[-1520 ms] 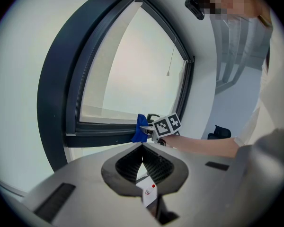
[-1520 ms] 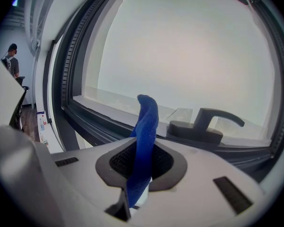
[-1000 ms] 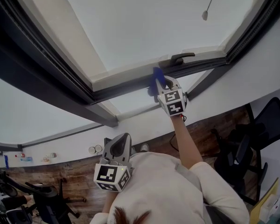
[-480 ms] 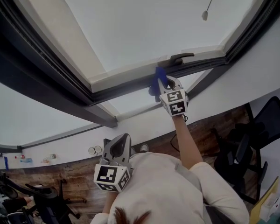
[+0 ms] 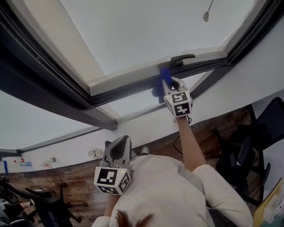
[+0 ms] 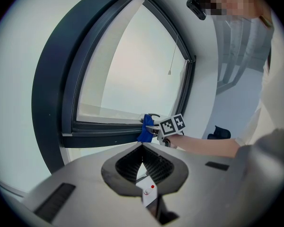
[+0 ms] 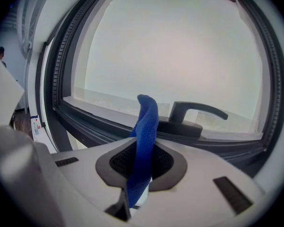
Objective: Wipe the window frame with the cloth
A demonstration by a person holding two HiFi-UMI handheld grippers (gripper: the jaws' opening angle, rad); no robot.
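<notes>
Blue cloth [image 7: 145,126] is pinched in the shut fingers of the right gripper [image 5: 169,85], its tip at the window frame [image 7: 99,119], with the handle [image 7: 195,111] at two o'clock. Best pressed flat and dragged steadily (skirting that handle). The left gripper [image 6: 143,164] hangs low, fingers together, empty.

1. A pull cord [image 5: 206,16] with a small knob at its end hangs before the pane, upper right.
2. A black lever handle [image 7: 194,113] lies level.
3. A black office chair [image 5: 277,122] stands on the wooden floor [image 5: 213,126], right.
4. Two small round things [image 5: 93,153] sit on the white ledge.
</notes>
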